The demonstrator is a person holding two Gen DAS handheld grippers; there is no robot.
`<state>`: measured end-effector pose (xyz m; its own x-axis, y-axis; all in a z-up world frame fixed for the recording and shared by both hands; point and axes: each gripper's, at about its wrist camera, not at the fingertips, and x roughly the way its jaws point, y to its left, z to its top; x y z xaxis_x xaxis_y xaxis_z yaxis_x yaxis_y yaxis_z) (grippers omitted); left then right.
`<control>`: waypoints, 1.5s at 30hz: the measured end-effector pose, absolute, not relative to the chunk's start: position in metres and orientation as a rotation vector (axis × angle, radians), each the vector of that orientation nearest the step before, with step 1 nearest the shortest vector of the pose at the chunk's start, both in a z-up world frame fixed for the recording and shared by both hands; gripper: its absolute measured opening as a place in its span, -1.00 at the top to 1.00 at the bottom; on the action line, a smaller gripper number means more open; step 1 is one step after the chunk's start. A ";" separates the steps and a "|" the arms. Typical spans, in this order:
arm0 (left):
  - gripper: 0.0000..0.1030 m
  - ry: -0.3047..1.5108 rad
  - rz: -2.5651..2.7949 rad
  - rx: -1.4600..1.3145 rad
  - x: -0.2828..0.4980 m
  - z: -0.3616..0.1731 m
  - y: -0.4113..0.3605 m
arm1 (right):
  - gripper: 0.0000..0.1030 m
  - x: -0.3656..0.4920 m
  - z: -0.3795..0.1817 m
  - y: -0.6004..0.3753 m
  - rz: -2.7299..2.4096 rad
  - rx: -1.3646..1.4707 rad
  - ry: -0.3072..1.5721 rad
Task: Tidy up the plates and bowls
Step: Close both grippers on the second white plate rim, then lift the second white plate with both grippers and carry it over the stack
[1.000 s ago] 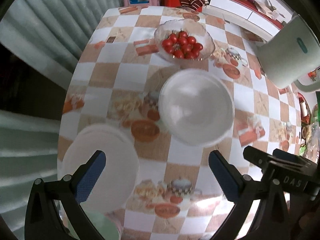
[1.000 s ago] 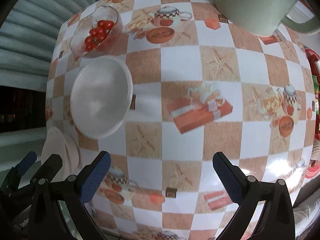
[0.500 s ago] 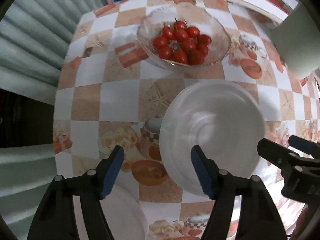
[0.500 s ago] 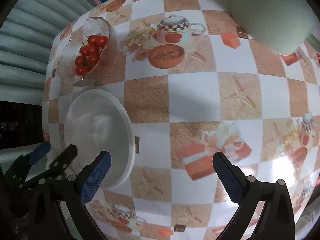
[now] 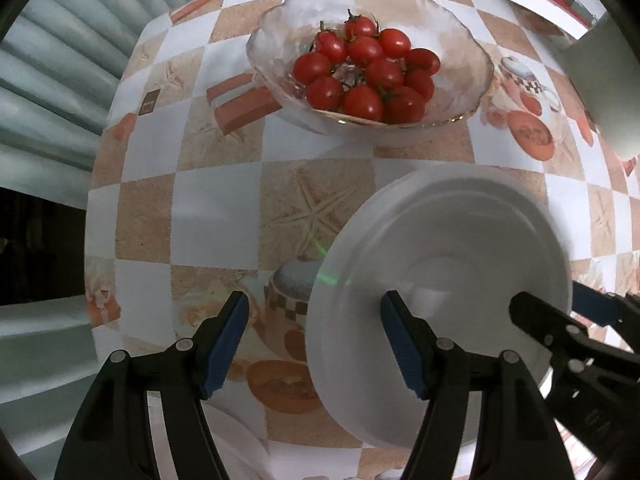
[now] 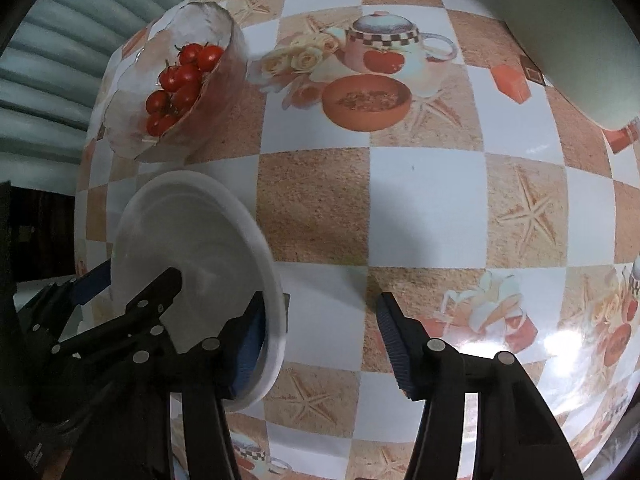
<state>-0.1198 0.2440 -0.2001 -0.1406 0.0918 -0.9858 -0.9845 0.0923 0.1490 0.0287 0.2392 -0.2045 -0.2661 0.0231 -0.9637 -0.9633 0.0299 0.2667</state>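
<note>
A white bowl stands on the chequered tablecloth, in front of a glass bowl of cherry tomatoes. My left gripper points down over the white bowl's left rim, one finger inside and one outside, pads clear of the rim. My right gripper straddles the opposite rim of the white bowl. Its jaws are closing, with the inner pad close against the wall and the outer finger well off it. Each gripper shows in the other's view: the right gripper, the left gripper.
A white plate lies on the table behind my left gripper. A pale green jug stands at the far right. The tomato bowl sits near the table's left edge, beyond which hangs a ribbed grey-green curtain.
Both grippers have come down onto the white bowl. The left jaws narrowed first, then the right jaws, and each now has a rim between its fingers.
</note>
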 end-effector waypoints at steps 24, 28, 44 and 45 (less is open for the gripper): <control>0.36 1.299 1.073 -1.000 -0.064 -0.211 0.167 | 0.52 0.032 -0.214 0.182 1.361 -1.052 1.507; 0.36 1.314 1.044 -0.996 -0.051 -0.214 0.130 | 0.52 0.039 -0.216 0.152 1.346 -1.070 1.515; 0.36 1.296 1.027 -0.971 -0.024 -0.200 0.033 | 0.52 0.039 -0.204 0.074 1.296 -1.084 1.537; 0.36 1.289 1.029 -0.972 -0.024 -0.197 0.029 | 0.52 0.038 -0.200 0.073 1.299 -1.082 1.530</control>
